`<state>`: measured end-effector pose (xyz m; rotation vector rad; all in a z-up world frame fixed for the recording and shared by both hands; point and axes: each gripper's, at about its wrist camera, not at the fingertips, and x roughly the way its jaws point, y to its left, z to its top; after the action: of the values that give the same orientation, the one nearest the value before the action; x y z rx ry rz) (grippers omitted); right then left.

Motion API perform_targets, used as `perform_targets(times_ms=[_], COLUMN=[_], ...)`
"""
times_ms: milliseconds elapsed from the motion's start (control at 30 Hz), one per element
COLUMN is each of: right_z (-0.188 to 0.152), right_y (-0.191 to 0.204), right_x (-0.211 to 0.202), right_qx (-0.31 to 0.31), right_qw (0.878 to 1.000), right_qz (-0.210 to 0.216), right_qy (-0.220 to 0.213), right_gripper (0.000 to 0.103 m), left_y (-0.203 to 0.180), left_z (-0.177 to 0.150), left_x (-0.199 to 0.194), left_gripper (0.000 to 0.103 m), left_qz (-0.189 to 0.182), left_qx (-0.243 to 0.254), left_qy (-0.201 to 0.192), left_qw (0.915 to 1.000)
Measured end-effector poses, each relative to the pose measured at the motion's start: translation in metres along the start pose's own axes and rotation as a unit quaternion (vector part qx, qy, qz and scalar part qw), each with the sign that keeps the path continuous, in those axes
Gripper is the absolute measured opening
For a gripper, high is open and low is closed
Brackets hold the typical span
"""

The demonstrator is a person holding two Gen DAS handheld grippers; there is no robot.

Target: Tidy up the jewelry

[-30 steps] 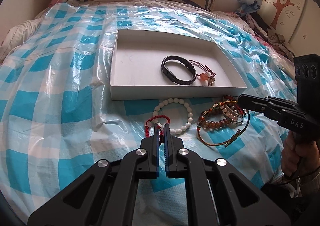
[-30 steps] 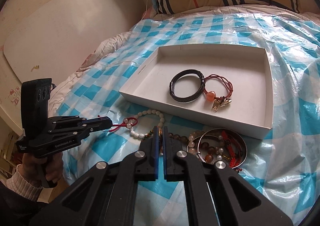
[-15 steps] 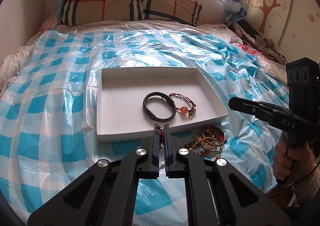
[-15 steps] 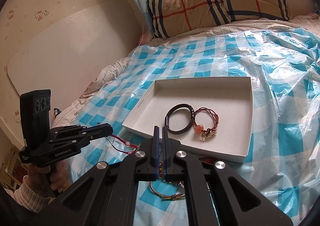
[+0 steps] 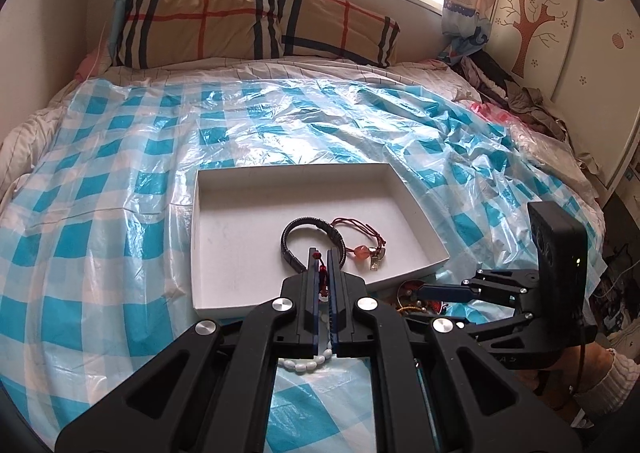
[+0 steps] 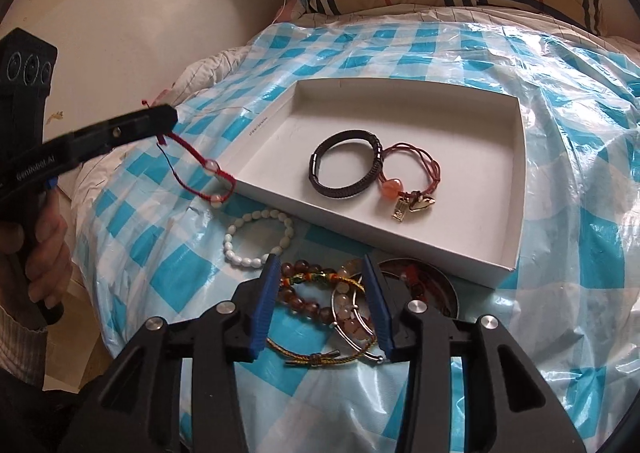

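My left gripper [image 5: 323, 253] [image 6: 170, 115] is shut on a red cord bracelet [image 6: 200, 169] with pale beads and holds it in the air left of the white tray [image 6: 516, 173] [image 5: 224, 189]. A black braided bracelet [image 6: 346, 169] [image 5: 312, 241] and a red cord bracelet with an orange stone [image 6: 412, 181] [image 5: 360, 241] lie in the tray. My right gripper [image 6: 320, 273] [image 5: 420, 289] is open just above a pile of bead bracelets and metal bangles [image 6: 348, 301] in front of the tray. A white bead bracelet [image 6: 256, 237] [image 5: 304, 363] lies on the sheet.
A blue-checked plastic sheet [image 5: 100, 221] covers the bed. A plaid pillow [image 5: 256, 29] lies at the head. A round tin lid [image 6: 440, 289] sits under part of the pile. Clothes [image 5: 532, 105] are heaped at the right wall.
My left gripper lifted the red cord bracelet off the sheet and raised it toward the tray. My right gripper went from shut to open and came down over the pile.
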<state>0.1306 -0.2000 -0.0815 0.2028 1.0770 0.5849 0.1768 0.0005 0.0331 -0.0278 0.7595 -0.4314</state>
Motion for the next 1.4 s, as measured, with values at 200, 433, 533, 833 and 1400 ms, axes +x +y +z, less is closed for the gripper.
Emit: perform_targets(times_ms=[200, 433, 533, 833, 1400], right_z=[-0.009, -0.01, -0.005, 0.02, 0.0], right_y=[-0.009, -0.008, -0.009, -0.006, -0.031], right_x=[0.013, 0.0, -0.012, -0.031, 0.002], right_qx=[0.004, 0.008, 0.012, 0.023, 0.028], right_qw=[0.999, 1.0, 1.0, 0.998, 0.999], right_qz=[-0.007, -0.009, -0.004, 0.014, -0.014], right_qy=[0.032, 0.007, -0.011, -0.059, 0.021], right_gripper=[0.033, 0.005, 0.004, 0.004, 0.044], left_y=[-0.006, -0.001, 0.007, 0.033, 0.027], left_z=[0.022, 0.016, 0.006, -0.04, -0.068], left_x=[0.022, 0.088, 0.074, 0.044, 0.037], left_gripper=[0.004, 0.012, 0.037, 0.047, 0.057], left_qz=[-0.007, -0.001, 0.011, 0.037, 0.042], left_qx=[-0.007, -0.025, -0.044, -0.109, -0.112], left_qy=[-0.027, 0.055, 0.04, 0.044, 0.057], left_qw=[0.9996, 0.9982, 0.9982, 0.9923, 0.9911])
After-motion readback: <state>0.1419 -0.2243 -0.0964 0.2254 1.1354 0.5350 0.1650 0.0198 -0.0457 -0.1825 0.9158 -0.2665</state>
